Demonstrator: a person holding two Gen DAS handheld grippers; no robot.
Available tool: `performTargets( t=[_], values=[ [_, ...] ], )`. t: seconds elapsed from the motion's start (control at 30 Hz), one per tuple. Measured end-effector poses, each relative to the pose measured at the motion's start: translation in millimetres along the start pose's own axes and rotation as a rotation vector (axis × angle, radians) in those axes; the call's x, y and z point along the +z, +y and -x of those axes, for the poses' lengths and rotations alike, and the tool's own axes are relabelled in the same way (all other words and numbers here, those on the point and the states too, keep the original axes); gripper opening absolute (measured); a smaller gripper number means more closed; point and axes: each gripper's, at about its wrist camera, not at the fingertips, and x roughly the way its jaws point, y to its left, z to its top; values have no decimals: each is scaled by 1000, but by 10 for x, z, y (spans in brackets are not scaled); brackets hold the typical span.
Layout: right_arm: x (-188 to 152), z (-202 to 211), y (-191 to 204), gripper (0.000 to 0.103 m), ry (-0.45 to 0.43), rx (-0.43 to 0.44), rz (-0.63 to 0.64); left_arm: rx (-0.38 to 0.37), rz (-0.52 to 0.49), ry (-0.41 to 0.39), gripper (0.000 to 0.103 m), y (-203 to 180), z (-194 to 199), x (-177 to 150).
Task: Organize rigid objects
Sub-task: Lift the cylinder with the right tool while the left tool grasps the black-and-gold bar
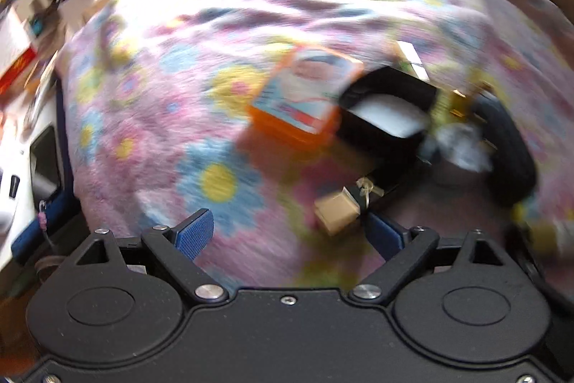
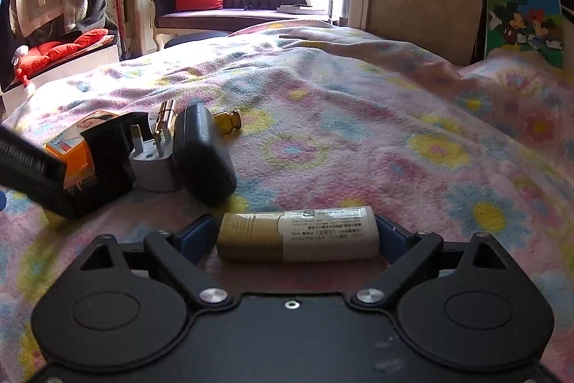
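1. Right tool [image 2: 297,236] jaws wide, straddling the cream-and-gold labelled cylindrical bottle [image 2: 297,234], which lies crosswise on the pink flowered fleece blanket [image 2: 358,131]; pads look just beside its ends, not clamping, I think.
2. Left tool [image 1: 290,232] jaws wide, empty; view blurred.
3. Risk: bottle is round, blanket soft, so it could roll away from the tool or slip endwise under a late squeeze.
4. Risk: ahead-left of right tool sit a dark grey rounded case [image 2: 204,157], white plug adapter [image 2: 154,164], black open box [image 2: 104,164], orange printed carton [image 2: 71,149], small amber glass vial [image 2: 227,121], all packed touching; a nudge topples them.
5. Ahead-right of right tool: open blanket. Bed edge lies far left.
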Motion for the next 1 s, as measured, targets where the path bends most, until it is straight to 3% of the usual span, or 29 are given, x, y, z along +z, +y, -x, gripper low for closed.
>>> performTargets(
  t=[0.1,0.17,0.27,0.57,0.8,1.0],
  values=[
    [0,-1,-2,95,0,1,-2,127,54,21,86,171,-112,112],
    [1,-2,-1,95,0,1,-1,153,77,23,86,257,-132,150],
    [1,-2,-3,95,0,2,-1,78,97,1,86,302,-43,142],
    [3,3,-2,97,3,8,-5,-119,-39,-83,96,-185,222,10],
    [3,0,-4,98,3,11,-7,-79,-136,-69,96,-530,74,70],
    [8,-11,-16,103,8,27,-10,-2,-169,-50,96,-622,-70,111]
  ],
)
